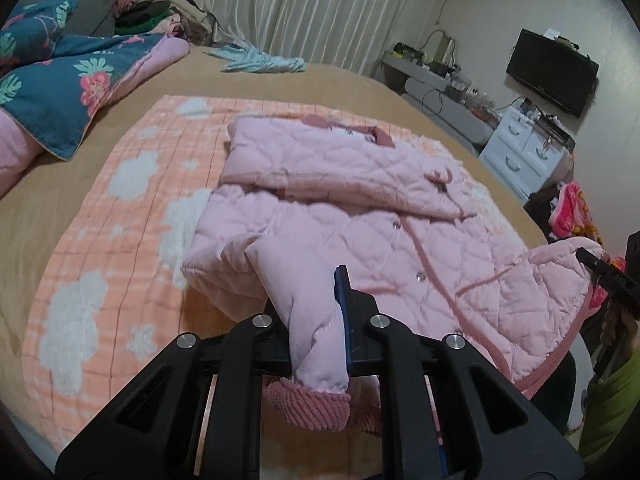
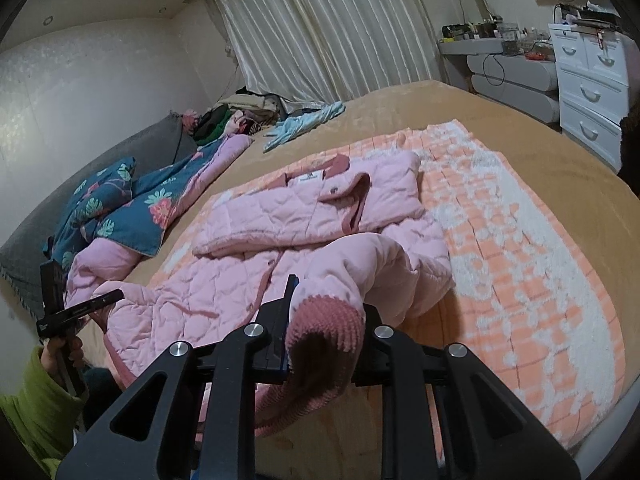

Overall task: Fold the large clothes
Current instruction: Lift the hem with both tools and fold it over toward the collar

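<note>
Jacket [image 1: 360, 208]: pink, quilted, lying on the blanket [image 1: 120, 208].
Left gripper [image 1: 316, 320]: jaws clamped on a sleeve.
Right gripper [image 2: 326, 320]: jaws clamped on a cuff [image 2: 324, 336].

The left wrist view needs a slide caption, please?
Left claw pinching a sleeve of the pink quilted jacket on the bed.

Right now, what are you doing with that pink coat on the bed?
A person is folding a pink quilted jacket that lies on an orange-and-white blanket on the bed. The left gripper is shut on the jacket's pale pink fabric just above a ribbed cuff, and the right gripper is shut on a sleeve by its ribbed cuff. One sleeve already lies folded across the chest. The lower part is lifted and not yet folded over.
</note>
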A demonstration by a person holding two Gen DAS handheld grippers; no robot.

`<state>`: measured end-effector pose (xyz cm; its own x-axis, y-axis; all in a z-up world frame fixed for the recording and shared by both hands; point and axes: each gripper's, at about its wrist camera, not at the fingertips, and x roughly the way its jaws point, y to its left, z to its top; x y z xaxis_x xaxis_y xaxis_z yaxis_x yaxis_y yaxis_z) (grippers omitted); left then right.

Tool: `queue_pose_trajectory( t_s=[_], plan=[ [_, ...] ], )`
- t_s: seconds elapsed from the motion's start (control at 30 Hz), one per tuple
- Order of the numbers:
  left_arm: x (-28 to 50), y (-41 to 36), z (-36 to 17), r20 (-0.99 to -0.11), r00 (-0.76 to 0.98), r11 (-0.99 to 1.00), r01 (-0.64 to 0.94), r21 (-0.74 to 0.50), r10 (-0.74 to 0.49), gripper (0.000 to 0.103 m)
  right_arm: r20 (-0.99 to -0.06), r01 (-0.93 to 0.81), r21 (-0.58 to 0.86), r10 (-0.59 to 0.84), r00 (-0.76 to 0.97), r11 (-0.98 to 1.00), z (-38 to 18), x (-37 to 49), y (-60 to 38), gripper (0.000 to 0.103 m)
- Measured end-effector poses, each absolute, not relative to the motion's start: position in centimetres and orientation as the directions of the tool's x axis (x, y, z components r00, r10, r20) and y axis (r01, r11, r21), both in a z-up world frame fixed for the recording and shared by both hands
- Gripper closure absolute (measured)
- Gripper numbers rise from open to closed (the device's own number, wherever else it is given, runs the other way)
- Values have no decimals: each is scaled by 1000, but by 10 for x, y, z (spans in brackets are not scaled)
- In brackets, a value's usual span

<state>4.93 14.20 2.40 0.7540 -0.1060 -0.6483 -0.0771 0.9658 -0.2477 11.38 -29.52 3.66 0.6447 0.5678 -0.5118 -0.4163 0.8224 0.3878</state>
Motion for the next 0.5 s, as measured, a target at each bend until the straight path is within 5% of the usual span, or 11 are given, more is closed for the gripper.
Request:
queue_pose_trajectory(
  t_s=[0.5],
  plan=[
    [83,149,56,-590,801,960,-79,-270,-100,95,-481,-403,386,554,679,830,68,147,-289,85]
  ],
)
